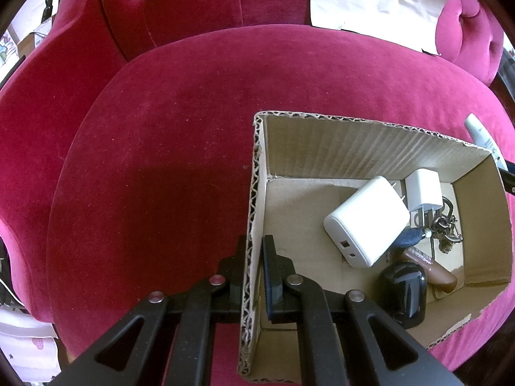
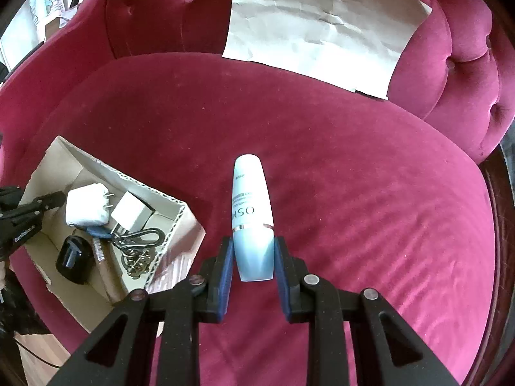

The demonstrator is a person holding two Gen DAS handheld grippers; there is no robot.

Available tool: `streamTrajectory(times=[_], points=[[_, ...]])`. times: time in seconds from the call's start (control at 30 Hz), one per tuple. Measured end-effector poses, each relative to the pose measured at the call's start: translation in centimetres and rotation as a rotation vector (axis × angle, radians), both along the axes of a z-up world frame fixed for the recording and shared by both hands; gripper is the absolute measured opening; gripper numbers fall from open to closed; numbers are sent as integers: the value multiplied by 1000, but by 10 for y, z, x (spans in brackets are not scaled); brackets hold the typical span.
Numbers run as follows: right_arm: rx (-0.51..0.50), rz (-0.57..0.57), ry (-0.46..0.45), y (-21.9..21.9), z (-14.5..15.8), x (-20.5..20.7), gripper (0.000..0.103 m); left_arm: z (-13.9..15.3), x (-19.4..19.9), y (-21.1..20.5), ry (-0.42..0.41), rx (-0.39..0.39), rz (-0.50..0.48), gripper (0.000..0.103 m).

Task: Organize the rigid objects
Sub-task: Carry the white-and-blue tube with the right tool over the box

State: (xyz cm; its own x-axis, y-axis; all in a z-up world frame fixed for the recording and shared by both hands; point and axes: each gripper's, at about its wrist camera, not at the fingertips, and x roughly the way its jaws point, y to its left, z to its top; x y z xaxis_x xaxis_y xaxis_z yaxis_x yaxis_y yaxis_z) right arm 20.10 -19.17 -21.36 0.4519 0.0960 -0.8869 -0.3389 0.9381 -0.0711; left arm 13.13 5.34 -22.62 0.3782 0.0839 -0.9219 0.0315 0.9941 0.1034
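Note:
An open cardboard box [image 1: 354,148] sits on a red velvet seat [image 1: 180,135]. My left gripper [image 1: 252,254] is shut on the box's left wall, one finger inside and one outside. In the box lie a large white charger [image 1: 363,222], a small white charger [image 1: 423,191], a black rounded object [image 1: 404,292], a brown tube [image 1: 434,270] and metal keys [image 1: 445,225]. My right gripper [image 2: 252,254] is shut on the pale blue cap end of a white and blue bottle [image 2: 251,212], to the right of the box [image 2: 180,222]. The bottle's tip shows in the left wrist view [image 1: 482,135].
A crumpled sheet of paper [image 2: 322,25] leans against the tufted backrest [image 2: 161,9]. The armrest [image 2: 466,74] curves around on the right. The left gripper [image 2: 38,206] shows at the box's far wall in the right wrist view.

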Motion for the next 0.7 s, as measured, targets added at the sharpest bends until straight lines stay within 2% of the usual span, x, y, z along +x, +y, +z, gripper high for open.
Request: streamTrajectory(times=[0.23, 0.7], points=[[17, -47, 31, -1, 2, -3, 26, 1, 0, -1, 1, 0, 4, 8], [-21, -111, 60, -5, 10, -9, 26, 0, 0, -1, 0, 3, -1, 8]])
